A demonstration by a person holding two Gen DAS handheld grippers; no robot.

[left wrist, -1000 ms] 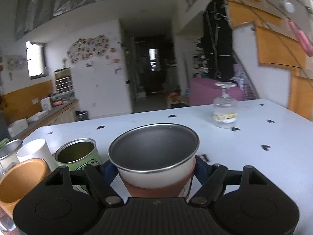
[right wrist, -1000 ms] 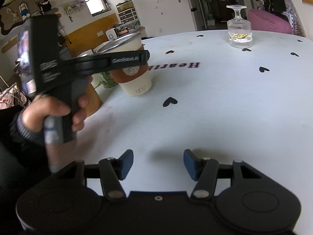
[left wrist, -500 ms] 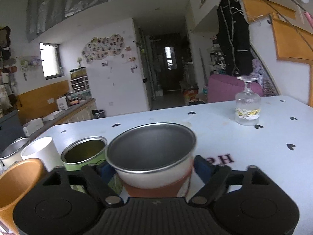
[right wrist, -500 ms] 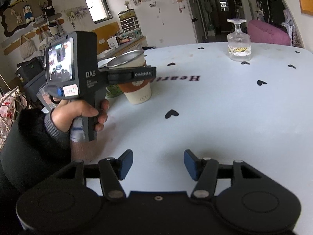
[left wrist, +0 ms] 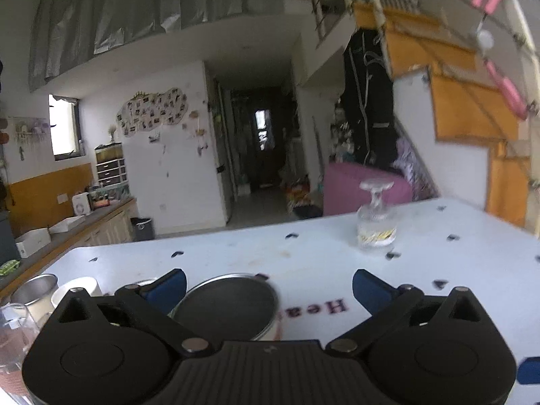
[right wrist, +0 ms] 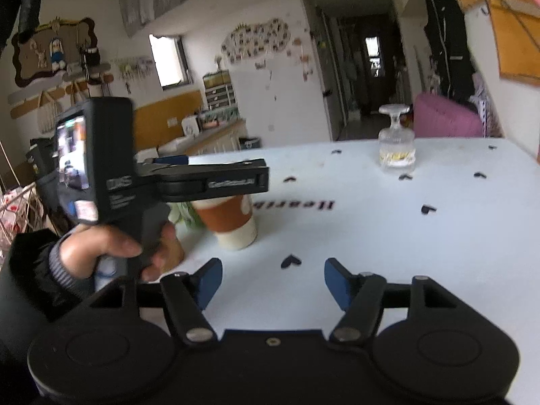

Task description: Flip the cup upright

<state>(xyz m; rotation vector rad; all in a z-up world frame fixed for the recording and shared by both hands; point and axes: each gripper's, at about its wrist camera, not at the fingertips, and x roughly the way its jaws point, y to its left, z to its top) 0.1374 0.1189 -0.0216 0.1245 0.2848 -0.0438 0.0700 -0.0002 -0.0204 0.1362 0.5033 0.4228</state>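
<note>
A steel-rimmed cup [left wrist: 229,310] with a brown sleeve and cream base [right wrist: 233,226] stands upright on the white table [right wrist: 388,236]. My left gripper [left wrist: 266,290] is open and raised above the cup, its blue pads [left wrist: 168,287] wide apart; the right wrist view shows it [right wrist: 216,182] held over the cup. My right gripper [right wrist: 273,283] is open and empty, low over the table's near side. A stemmed glass [left wrist: 374,222] stands upside down at the far right, also in the right wrist view [right wrist: 396,148].
Several other cups stand at the left: a white one [left wrist: 79,288], a steel one [left wrist: 33,290], and a green tin [right wrist: 184,214] behind the sleeved cup. Black heart marks and lettering [left wrist: 317,307] dot the table. A kitchen counter [left wrist: 67,233] lies beyond the left edge.
My left gripper has let go of the sleeved cup, opened wide and lifted above it. The cup stays upright on the table. The right gripper has stayed open in place.
</note>
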